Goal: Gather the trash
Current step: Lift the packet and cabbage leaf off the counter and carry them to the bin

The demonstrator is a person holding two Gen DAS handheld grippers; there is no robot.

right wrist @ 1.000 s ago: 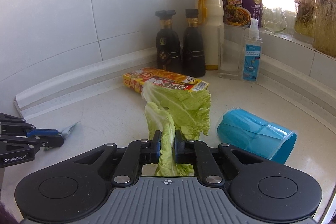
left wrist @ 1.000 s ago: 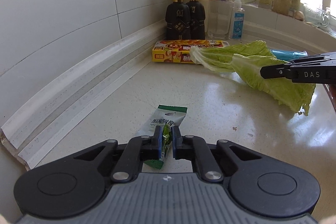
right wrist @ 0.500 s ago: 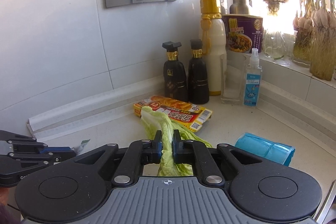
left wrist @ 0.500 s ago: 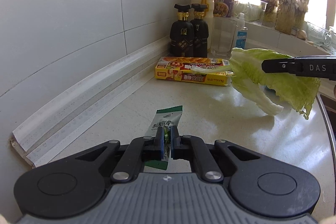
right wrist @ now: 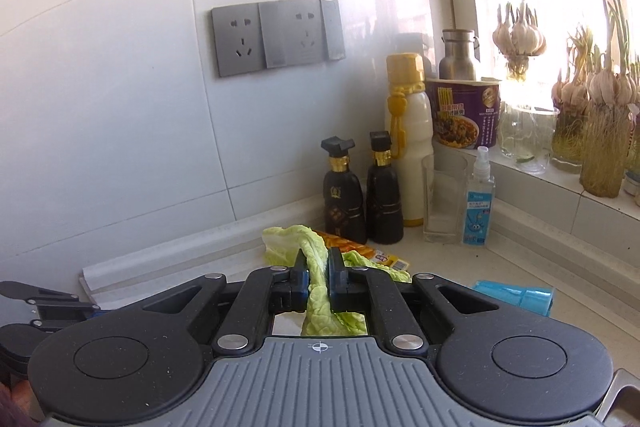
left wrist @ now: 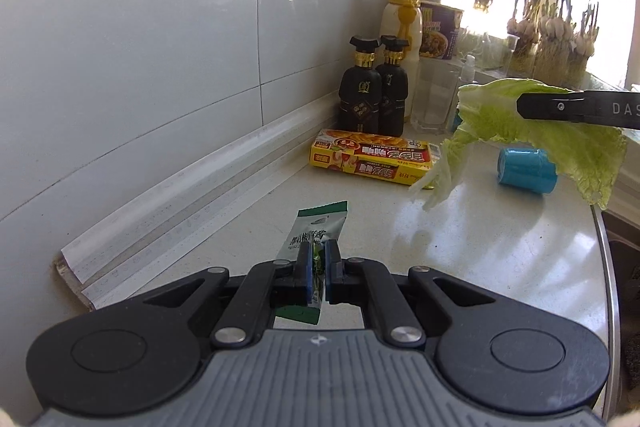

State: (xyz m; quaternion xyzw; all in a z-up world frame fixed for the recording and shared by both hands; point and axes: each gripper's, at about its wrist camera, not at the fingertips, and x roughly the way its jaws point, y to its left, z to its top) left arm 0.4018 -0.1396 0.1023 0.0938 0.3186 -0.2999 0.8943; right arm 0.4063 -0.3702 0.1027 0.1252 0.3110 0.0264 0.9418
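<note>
Left gripper (left wrist: 317,269): jaws closed on a green-and-white foil snack wrapper (left wrist: 316,235), held above the pale speckled stone countertop (left wrist: 500,251)
Right gripper (right wrist: 318,273): pinched shut on a limp pale-green cabbage leaf (right wrist: 316,287), lifted off the counter, ends drooping
Far edge: yellow cardboard box (left wrist: 372,161) lies flat before two black gold-collared bottles (left wrist: 374,87)
Right edge: blue plastic cup (left wrist: 527,170) on its side, near the metal sink rim (left wrist: 608,267)
Open room: bare counter between the wrapper and the box
</note>
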